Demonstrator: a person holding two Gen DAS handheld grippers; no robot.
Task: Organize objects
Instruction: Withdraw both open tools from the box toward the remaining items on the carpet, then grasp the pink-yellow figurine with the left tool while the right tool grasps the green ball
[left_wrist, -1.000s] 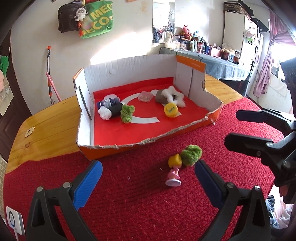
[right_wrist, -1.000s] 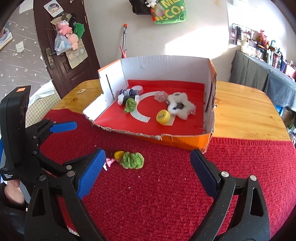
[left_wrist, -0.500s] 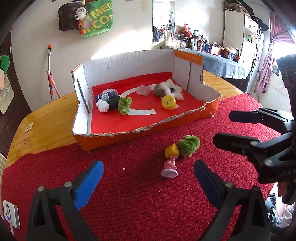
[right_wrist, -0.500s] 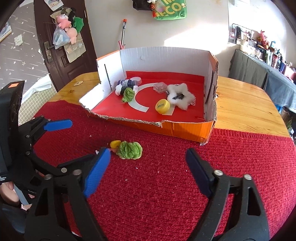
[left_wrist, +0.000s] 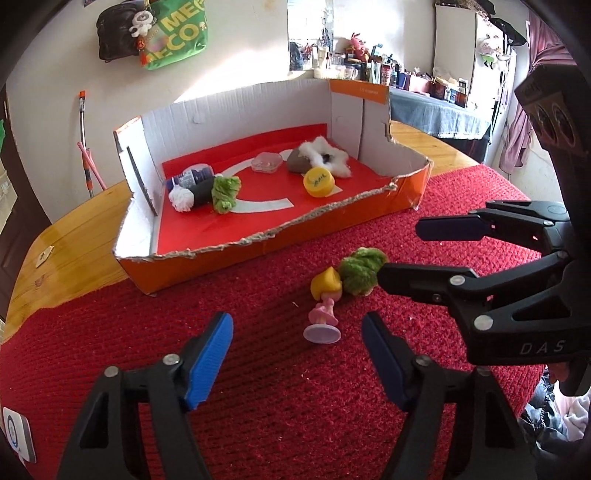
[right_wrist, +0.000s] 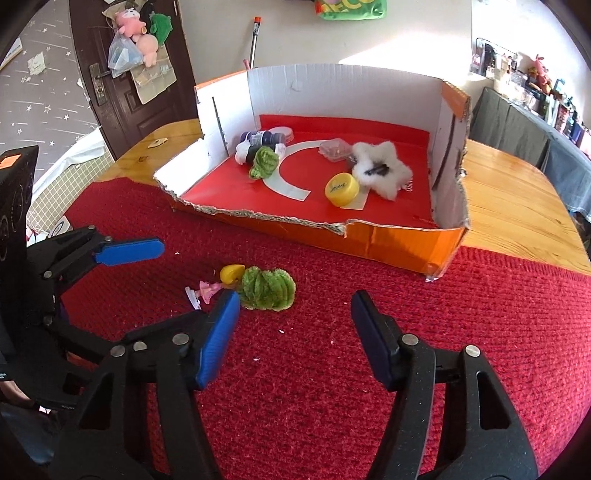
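Left wrist view: the left hand-held gripper (left_wrist: 297, 354) has its blue pads apart and closing, with nothing pressed between them. The doll (left_wrist: 324, 306) lies on its side on the red cloth (left_wrist: 184, 332) just beyond the tips, near the lower middle of the frame, its round base toward the camera and its yellow head touching the green pompom (left_wrist: 360, 271) behind it.

In the right wrist view the right hand-held gripper (right_wrist: 293, 332) is also apart and closing on nothing; the pompom (right_wrist: 266, 288) sits just ahead of its left pad, at the middle left of the frame.

Both things lie on the cloth outside the box (left_wrist: 258, 251), which takes up the upper middle of the frame on the desk (left_wrist: 74, 236).

The step in hand looks like picking these two up, one per gripper. To do it well, I would bring the left jaws further forward so that they straddle the doll's narrow pink body rather than its wide base, and shift the right jaws left until the pompom is centred between them. As the two touch, closing on one could nudge the other, and the grippers stand close enough to clash. The fluffy pompom should squash, so a deep grip suits it.

Readable writing: "DAS" on the right gripper's body in the left view, and parts of "MEG" and "ECO" on the green bag (left_wrist: 177, 33) at upper left. The yellow cap (left_wrist: 319, 181) in the box bears dark handwriting that I cannot read.
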